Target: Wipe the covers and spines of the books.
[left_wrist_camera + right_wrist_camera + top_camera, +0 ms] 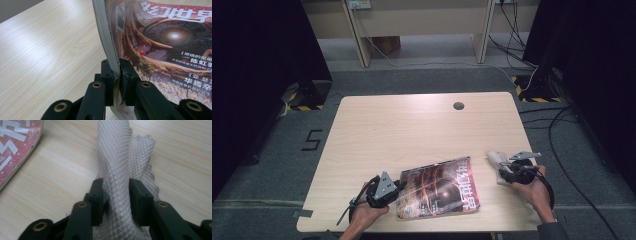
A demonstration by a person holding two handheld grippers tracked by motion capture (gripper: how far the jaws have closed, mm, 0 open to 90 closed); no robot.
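Your left gripper (116,75) is pinching the edge of the magazine (439,188), jaws pressed tight on its pages near the spine. The magazine lies cover up on the table (412,125) near your edge, between your two hands. Your right gripper (116,195) has its jaws against a bunched white waffle-weave cloth (122,162), squeezing the fold between them; the cloth sits on the table just right of the magazine, not touching it.

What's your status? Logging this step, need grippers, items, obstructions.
Left gripper clamped on glossy red-brown magazine edge. Right gripper pinching white waffle-textured cloth. Light wooden table around them bare, nothing blocking.
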